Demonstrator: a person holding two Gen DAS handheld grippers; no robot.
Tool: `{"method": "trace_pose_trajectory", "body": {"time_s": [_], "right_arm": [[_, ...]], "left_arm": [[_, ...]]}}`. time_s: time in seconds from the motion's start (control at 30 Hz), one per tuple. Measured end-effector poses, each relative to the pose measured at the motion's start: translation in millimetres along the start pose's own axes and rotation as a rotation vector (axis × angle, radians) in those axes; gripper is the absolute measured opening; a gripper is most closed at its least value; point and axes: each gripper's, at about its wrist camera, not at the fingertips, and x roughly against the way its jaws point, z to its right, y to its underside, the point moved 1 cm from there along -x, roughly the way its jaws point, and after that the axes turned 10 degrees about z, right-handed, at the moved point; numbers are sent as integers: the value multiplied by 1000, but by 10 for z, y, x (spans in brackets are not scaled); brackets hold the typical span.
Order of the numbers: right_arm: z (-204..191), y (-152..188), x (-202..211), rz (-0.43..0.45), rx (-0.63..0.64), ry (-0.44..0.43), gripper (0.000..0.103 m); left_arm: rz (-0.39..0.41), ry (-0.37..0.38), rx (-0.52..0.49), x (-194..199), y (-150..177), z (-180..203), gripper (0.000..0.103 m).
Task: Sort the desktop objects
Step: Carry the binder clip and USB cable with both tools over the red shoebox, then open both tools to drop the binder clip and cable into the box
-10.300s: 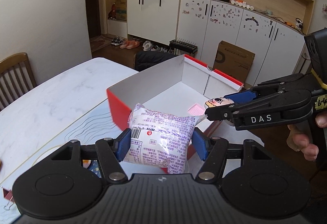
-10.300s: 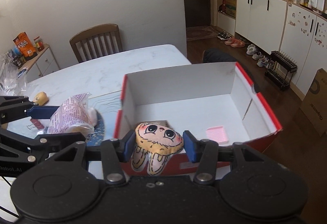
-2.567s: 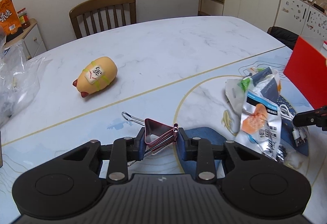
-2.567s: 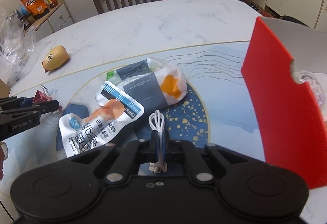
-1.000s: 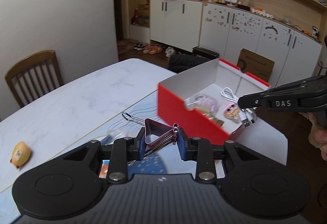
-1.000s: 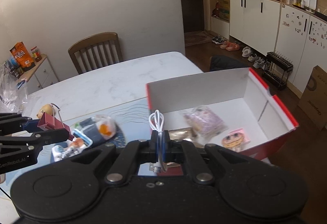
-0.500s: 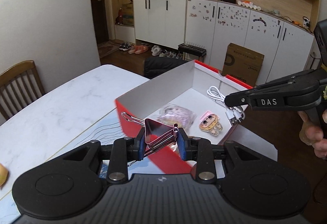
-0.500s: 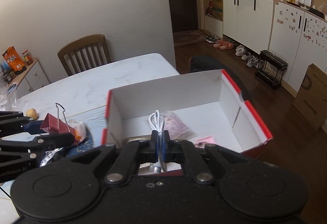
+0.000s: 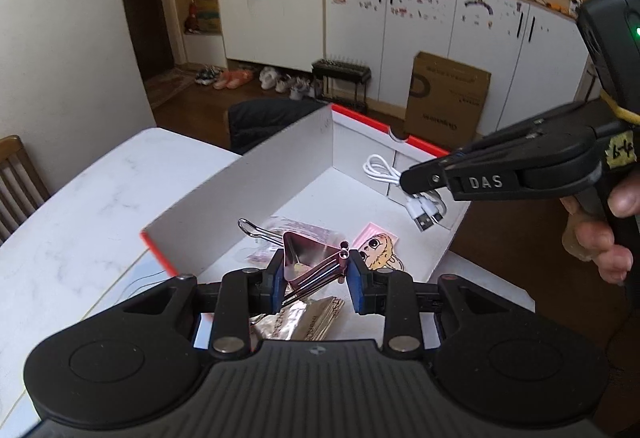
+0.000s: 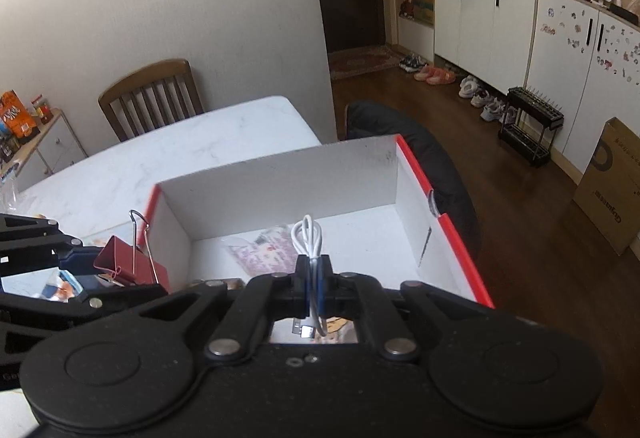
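My left gripper (image 9: pixel 316 274) is shut on a dark red binder clip (image 9: pixel 308 262) and holds it above the near end of the open red-and-white box (image 9: pixel 280 174). The clip also shows in the right wrist view (image 10: pixel 128 262) at the box's left wall. My right gripper (image 10: pixel 314 270) is shut on a coiled white USB cable (image 10: pixel 306 238) and holds it over the box; the cable hangs from it in the left wrist view (image 9: pixel 400 186). Inside the box lie a pink snack packet (image 9: pixel 296 230), a cartoon plush (image 9: pixel 376 250) and a gold packet (image 9: pixel 316 322).
The box (image 10: pixel 280 174) stands at the edge of the white marble table (image 9: pixel 100 198). A wooden chair (image 10: pixel 152 94) stands behind the table. A snack packet (image 10: pixel 60 284) lies on the mat left of the box. A dark chair back (image 10: pixel 400 126) is beyond the box.
Both grippers have moved further over the box with the clip and cable still held. The left gripper now hangs above the box's inside instead of before its red wall.
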Motion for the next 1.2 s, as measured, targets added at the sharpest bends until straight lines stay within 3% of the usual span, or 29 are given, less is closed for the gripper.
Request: {"method": "trace_pose_trajectory", "body": {"time_s": [0.37, 0.7, 1.2], "right_arm": [[174, 28, -488, -108, 23, -5, 3], [270, -22, -895, -180, 62, 6, 3], [311, 114, -1182, -312, 73, 8, 3]], "left_arm": [[-164, 103, -47, -654, -17, 16, 30], [-280, 120, -27, -1094, 15, 21, 30], [-340, 125, -27, -1284, 147, -1, 30]]}}
